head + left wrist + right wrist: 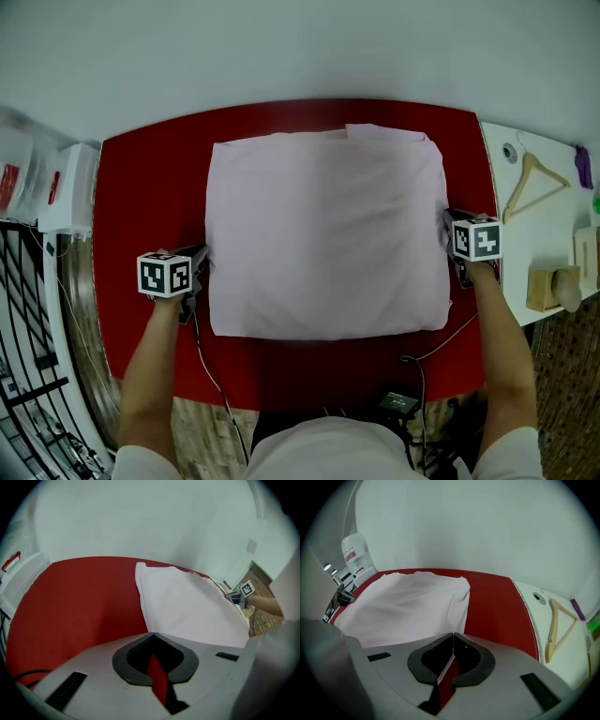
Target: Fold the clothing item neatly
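Note:
A pale pink garment lies folded into a rough square on the red table. My left gripper sits at the garment's left edge, jaws closed on the very hem. In the left gripper view the garment runs away from the closed tips of the left gripper. My right gripper is at the garment's right edge. In the right gripper view the right gripper is shut, with a sliver of the garment between the jaws.
To the right is a white side table with a wooden hanger, a wooden block and a purple item. A white container stands at the left. Cables and a small box lie at the table's near edge.

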Demonstrator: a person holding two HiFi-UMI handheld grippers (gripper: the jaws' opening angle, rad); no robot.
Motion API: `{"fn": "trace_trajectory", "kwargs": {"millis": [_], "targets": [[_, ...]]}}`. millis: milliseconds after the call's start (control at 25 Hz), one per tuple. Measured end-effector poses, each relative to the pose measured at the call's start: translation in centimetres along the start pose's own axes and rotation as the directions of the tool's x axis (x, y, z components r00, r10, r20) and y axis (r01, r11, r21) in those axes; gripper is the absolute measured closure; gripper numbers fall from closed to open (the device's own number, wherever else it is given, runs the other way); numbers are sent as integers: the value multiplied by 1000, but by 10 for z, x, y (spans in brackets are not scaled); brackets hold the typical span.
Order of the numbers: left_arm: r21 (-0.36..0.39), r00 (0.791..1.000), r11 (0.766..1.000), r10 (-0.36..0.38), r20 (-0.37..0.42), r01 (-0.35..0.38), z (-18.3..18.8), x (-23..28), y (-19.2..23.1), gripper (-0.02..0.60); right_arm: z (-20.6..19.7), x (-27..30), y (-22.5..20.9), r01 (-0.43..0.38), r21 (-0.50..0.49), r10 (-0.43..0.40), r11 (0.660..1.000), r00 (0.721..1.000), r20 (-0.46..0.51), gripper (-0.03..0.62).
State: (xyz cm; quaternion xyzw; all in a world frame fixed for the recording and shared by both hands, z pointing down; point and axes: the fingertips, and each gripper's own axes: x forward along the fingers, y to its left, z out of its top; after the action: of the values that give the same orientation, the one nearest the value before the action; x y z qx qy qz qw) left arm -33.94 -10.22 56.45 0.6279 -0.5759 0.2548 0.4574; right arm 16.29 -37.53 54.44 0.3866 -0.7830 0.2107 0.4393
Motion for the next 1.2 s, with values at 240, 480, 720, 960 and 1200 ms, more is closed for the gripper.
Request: {"fn": "trace_trajectory", "kwargs": {"millis": [240, 480, 720, 960, 1200], "targets": [[-16, 1000, 1000, -2, 12, 2, 1, 2, 0, 574, -2, -2, -7, 46, 21, -46, 999, 999, 16, 572], [-65, 990, 990, -119, 70, 123, 1, -16, -24, 530, -1, -31, 9, -25, 33, 22, 999, 995, 94, 486], [-82, 979, 977, -191, 67, 196, -35, -36, -59, 463, -41, -64, 44, -103, 35, 99, 994, 991, 95, 479], [-93, 993, 989, -117, 15, 118, -69, -28, -60, 500, -87, -60, 63, -83, 77, 83, 994, 997, 6, 482], [-78, 995, 992, -100, 11, 101, -74, -31, -55, 563, -96, -70, 56, -68, 107, 68, 992, 998, 3, 568]]}}
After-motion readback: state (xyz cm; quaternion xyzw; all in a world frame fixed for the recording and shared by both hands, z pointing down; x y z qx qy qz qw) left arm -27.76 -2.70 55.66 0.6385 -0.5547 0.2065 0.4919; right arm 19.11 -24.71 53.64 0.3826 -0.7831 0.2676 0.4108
